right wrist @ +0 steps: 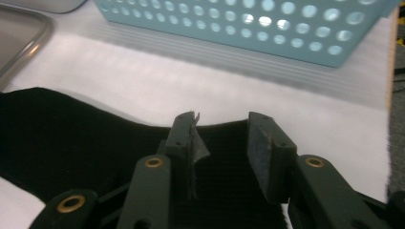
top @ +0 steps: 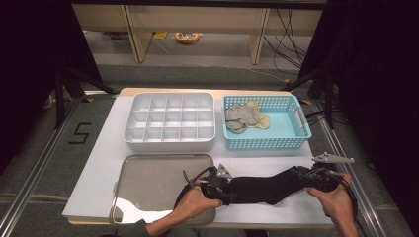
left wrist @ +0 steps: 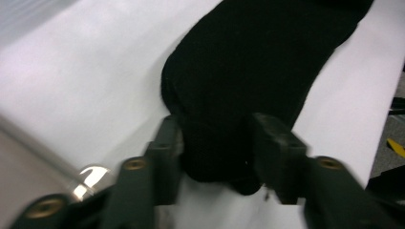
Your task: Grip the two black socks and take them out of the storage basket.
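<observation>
black sock (top: 262,189) lies flat on the table (top: 276,163) (near edge); left gripper (left wrist: 217,148) and right gripper (right wrist: 222,138) straddle its ends, jaws apart.

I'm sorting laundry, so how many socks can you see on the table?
3, possibly more hidden: one black sock lies on the front mat, while a grey sock and a yellow one sit in the blue basket.

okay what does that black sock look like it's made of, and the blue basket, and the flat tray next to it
Black sock: probably knitted fabric, matte, with fine ribbing showing in the right gripper view. Blue basket: likely moulded plastic, smooth, its walls pierced with even rows of holes. Flat tray: apparently metal, perhaps stainless steel, with a dull grey sheen and bright glints at the rim.
</observation>
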`<state>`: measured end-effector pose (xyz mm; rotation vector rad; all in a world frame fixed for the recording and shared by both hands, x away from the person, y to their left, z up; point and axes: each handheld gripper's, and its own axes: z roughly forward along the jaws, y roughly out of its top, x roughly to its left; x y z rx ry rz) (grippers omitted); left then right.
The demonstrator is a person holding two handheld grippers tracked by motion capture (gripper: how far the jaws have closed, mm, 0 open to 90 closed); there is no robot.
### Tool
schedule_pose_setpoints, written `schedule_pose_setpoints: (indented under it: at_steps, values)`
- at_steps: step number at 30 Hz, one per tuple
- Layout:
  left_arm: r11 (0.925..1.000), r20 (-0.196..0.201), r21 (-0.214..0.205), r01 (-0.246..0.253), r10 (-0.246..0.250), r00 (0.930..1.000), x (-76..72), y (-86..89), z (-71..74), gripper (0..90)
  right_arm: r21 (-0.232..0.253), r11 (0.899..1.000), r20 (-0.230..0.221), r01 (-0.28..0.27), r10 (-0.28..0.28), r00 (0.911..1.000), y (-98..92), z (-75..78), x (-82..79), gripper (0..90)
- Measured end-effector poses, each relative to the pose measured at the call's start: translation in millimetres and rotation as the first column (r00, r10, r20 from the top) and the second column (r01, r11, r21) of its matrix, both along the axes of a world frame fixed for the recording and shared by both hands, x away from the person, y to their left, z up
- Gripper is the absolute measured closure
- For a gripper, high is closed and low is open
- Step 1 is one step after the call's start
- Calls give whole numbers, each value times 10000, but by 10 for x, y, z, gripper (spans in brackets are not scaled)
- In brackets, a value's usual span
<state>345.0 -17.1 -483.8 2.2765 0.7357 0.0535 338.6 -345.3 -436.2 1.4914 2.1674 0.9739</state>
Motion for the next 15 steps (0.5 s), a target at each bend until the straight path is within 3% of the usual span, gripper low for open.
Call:
schedule_pose_setpoints:
  at_steps: [1, 2, 3, 4, 5, 6, 12, 13, 15]
  values:
    - [10000, 59, -30, -13, 13, 10000, -1, -2, -12, 605, 252, 9996, -197, 123, -118, 9997, 48, 12, -30, 636]
    - [10000, 280, -63, 22, -20, 9996, -1, -2, -24, 639, 135, 9998, 0, -160, 160, 9999, 51, 4, -15, 635]
    - [9997, 220, -233, -58, 63, 9997, -2, -5, -28, 677, 279, 9996, -138, -93, 97, 9999, 98, 5, -33, 632]
    - [9994, -4, -335, -48, 48, 10000, -5, 8, -28, 723, 105, 9988, 150, -488, 486, 9987, 88, -1, -14, 629]
    - [9993, 67, -363, -36, 39, 10000, -8, 9, -31, 753, 88, 9985, 67, -537, 537, 9985, 123, -8, -24, 628]
    - [9993, 167, -289, 227, -222, 9996, 4, 17, -24, 766, 268, 9986, -72, -459, 461, 9989, 168, -6, -40, 625]
    - [9986, 119, -494, 198, -192, 9997, 16, 61, 37, 800, 485, 9958, -299, -771, 786, 9965, 292, -55, -46, 569]
    - [9982, 209, -536, 268, -258, 9994, 26, 71, 46, 801, 381, 9948, -32, -944, 946, 9955, 291, -77, -35, 545]
    - [9979, 177, -579, 298, -288, 9994, 38, 108, 73, 801, 755, 9946, -206, -712, 730, 9971, 322, -72, -49, 503]
